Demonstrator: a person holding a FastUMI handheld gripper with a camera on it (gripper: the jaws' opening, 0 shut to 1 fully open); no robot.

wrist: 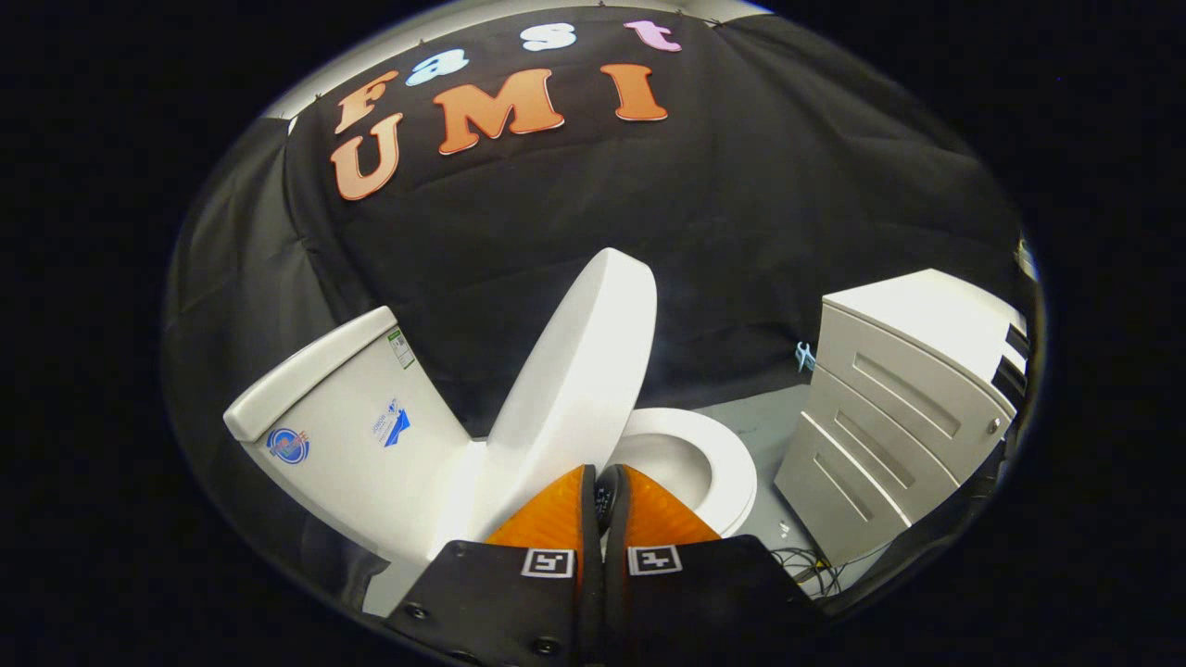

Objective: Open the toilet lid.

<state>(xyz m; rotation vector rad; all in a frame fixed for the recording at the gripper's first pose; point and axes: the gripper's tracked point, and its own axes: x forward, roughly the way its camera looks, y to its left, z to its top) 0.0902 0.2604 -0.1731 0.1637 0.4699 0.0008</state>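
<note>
Lid (579, 371) stands raised over the seat (718, 454) — gripper (607, 482) jaws pressed together, holding nothing.

glossy smooth toilet lid (579, 371), matt cloth wall (788, 185)

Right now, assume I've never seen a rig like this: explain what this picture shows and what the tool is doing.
The picture comes from a camera mounted on a handheld two-finger gripper, looking forward along its fingers; a person carries the tool, and no robot arm is involved. The two fingers sit pressed close together with nothing between them, so the gripper is shut and holds nothing. Just beyond them stands a white toilet: its lid is already raised, tilted back toward the tank, and the seat and open bowl are exposed. To one side stands a white drawer cabinet with some cables on the floor by its base.
</note>
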